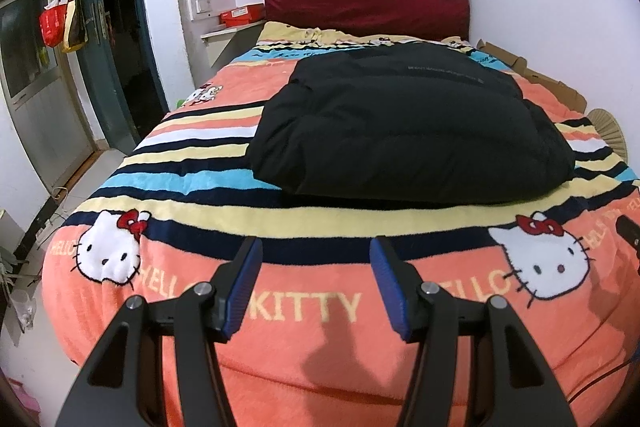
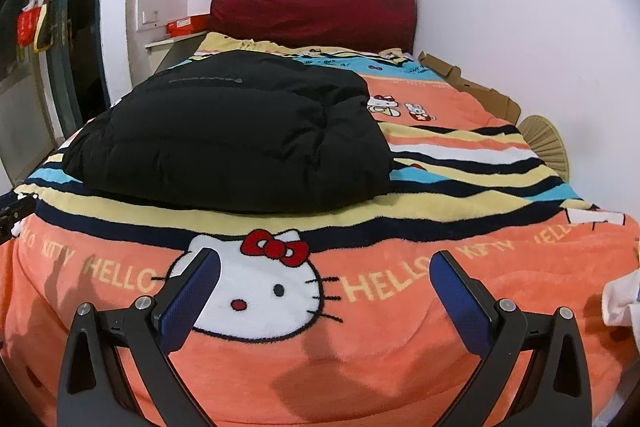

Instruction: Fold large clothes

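Note:
A black puffy jacket (image 1: 404, 131) lies folded into a compact bundle on the striped Hello Kitty blanket (image 1: 304, 307) in the middle of the bed. It also shows in the right wrist view (image 2: 236, 139), left of centre. My left gripper (image 1: 316, 251) is open and empty, hovering over the foot of the bed, short of the jacket. My right gripper (image 2: 326, 263) is open wide and empty, over the blanket (image 2: 400, 347) near the foot, also apart from the jacket.
A dark red headboard (image 1: 366, 3) stands against the far wall. Cardboard (image 1: 548, 79) and a woven fan (image 1: 608, 127) lie along the bed's right edge. A doorway (image 1: 120, 39) with hanging bags (image 1: 60, 23) is at left. White cloth (image 2: 622, 303) lies at right.

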A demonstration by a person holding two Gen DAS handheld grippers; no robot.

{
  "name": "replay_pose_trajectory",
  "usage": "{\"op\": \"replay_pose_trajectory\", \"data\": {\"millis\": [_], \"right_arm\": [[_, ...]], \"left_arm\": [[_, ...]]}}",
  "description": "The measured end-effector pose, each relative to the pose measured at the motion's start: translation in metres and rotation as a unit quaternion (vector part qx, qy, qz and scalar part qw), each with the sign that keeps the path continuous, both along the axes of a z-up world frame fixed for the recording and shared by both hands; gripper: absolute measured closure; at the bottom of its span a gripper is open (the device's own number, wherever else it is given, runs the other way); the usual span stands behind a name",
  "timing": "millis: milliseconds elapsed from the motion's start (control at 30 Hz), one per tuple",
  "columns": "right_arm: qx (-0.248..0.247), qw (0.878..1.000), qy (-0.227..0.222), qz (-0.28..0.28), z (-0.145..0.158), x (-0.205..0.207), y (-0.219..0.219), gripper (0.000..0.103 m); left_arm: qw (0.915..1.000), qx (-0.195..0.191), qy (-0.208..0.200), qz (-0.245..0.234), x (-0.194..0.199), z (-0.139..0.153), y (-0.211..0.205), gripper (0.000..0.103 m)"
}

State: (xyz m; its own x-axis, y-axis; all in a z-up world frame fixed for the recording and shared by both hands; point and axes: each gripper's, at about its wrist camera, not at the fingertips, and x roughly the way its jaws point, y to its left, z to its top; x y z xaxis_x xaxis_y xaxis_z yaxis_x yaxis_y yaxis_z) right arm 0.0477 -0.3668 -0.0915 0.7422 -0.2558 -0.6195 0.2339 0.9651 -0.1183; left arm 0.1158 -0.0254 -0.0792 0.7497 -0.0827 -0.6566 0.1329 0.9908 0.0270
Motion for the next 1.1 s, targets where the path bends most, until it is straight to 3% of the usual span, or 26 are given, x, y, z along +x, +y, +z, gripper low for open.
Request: {"op": "replay_pose_trajectory", "data": {"millis": [1100], "right_arm": [[-0.008, 1.000, 0.010, 0.011, 0.009, 0.001, 0.005, 0.000]], "left_arm": [[0.9988, 0.013, 0.036, -0.031, -0.002, -0.008, -0.023, 0.049]]}}
